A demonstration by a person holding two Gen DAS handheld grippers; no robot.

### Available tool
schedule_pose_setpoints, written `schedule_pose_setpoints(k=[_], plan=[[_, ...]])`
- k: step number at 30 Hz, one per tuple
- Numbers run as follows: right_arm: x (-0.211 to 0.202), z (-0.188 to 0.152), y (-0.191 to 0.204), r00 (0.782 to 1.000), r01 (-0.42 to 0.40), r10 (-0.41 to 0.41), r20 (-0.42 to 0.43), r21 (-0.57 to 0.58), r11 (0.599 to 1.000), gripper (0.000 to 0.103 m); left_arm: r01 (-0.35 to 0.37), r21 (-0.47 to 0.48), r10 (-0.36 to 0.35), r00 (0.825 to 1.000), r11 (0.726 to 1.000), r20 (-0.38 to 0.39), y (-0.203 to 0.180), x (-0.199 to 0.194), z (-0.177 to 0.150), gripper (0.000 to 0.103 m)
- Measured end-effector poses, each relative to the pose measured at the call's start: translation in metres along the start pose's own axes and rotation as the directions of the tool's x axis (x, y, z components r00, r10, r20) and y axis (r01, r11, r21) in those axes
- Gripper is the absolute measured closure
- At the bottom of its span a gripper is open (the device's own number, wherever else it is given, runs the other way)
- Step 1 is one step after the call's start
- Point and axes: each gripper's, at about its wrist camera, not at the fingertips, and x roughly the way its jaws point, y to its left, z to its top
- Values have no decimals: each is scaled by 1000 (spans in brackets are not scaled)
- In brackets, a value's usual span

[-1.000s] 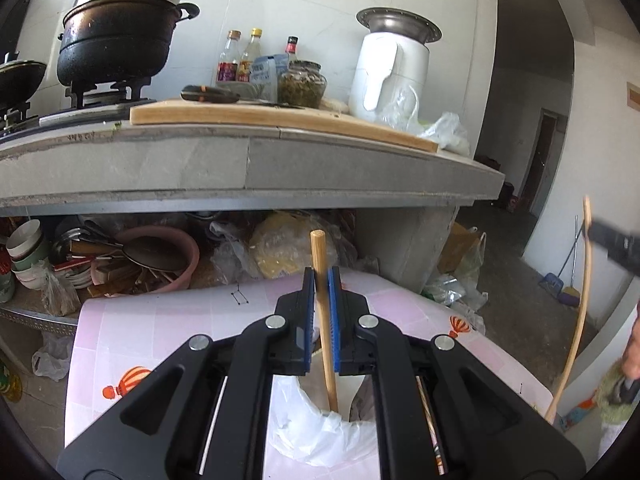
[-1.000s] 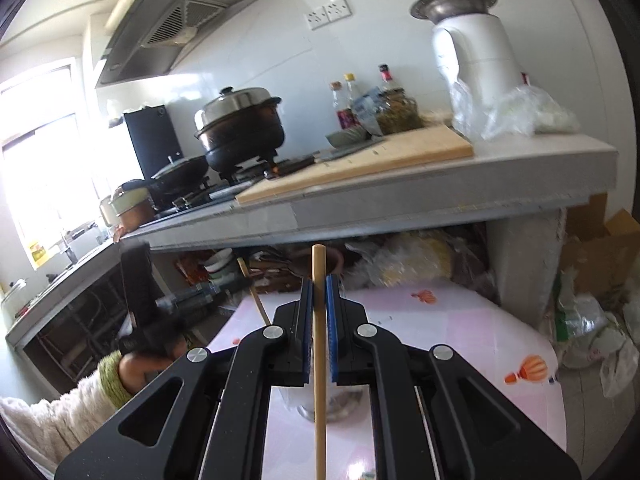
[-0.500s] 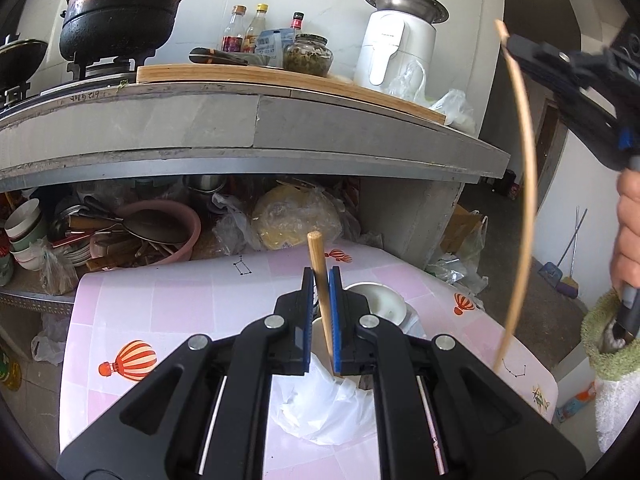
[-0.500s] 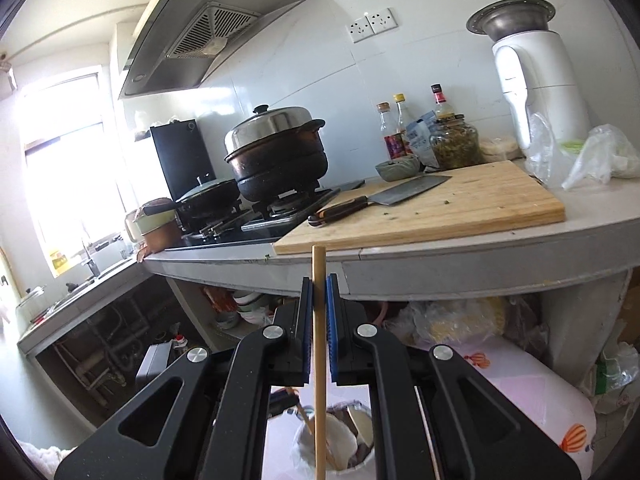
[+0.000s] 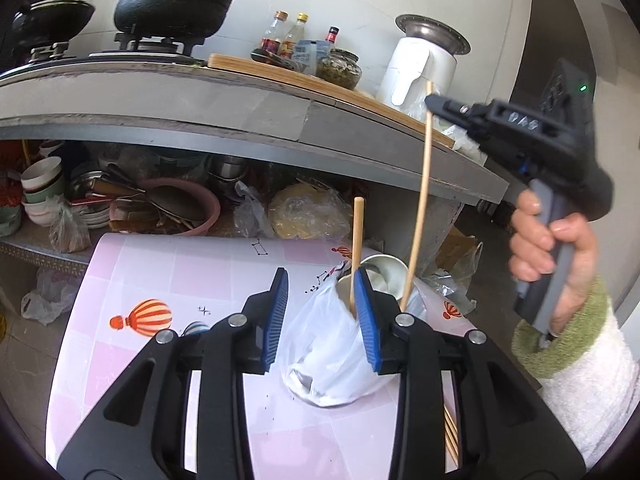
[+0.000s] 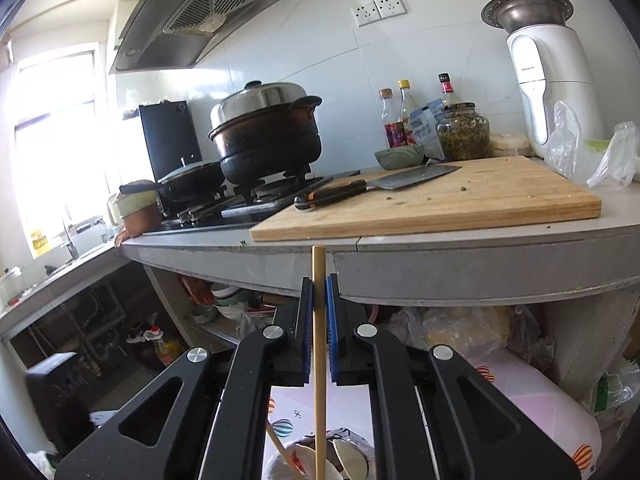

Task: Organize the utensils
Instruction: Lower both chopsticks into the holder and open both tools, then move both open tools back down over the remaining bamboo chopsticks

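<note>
A cup wrapped in a white plastic bag stands on the pink balloon-print table. One wooden chopstick stands upright in it, between the jaws of my left gripper. Those jaws are opening and the pads do not press on it. My right gripper comes in from the right, held by a hand, and is shut on a second chopstick. That chopstick's lower end reaches down to the cup's rim. In the right wrist view this gripper clamps the chopstick above the cup, which holds spoons.
More chopsticks lie on the table near its front right. Behind is a grey counter with a cutting board, a cleaver, a pot, bottles and a white appliance. Bowls and a pink basin crowd the shelf underneath.
My left jaws have parted from the chopstick, which stays standing in the cup. The right gripper has carried its chopstick leftward, over to the cup.
</note>
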Motion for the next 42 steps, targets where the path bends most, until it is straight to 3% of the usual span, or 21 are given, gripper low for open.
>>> schedule_pose_setpoints(k=[4, 17, 24, 26, 30, 35, 39, 42], plan=[[9, -18, 2, 1000, -4, 3, -31, -26, 1000, 96, -14, -32, 15, 1000, 999, 28, 9, -22, -14, 68], [15, -89, -6, 983, 5, -13, -181, -48, 999, 96, -56, -76, 57, 998, 995, 8, 19, -53, -55, 65], [11, -93, -8, 979, 7, -15, -203, -38, 999, 95, -64, -79, 63, 998, 995, -13, 15, -57, -66, 59], [6, -91, -7, 979, 6, -14, -202, -42, 999, 94, -65, -79, 64, 998, 995, -15, 13, -57, -68, 57], [-21, -86, -11, 984, 8, -10, -177, -16, 1000, 77, -69, -66, 67, 997, 995, -30, 7, -57, -74, 52], [-75, -96, -32, 986, 53, -45, -161, 46, 997, 76, -57, -47, 55, 997, 997, -49, 0, -58, -85, 48], [-108, -132, -55, 966, 148, -123, -227, 97, 984, 76, -33, -31, 30, 995, 999, -96, -7, -49, -99, 46], [-121, -178, -71, 928, 233, -177, -328, 141, 962, 76, -17, 0, 17, 990, 1000, -143, -17, -37, -111, 46]])
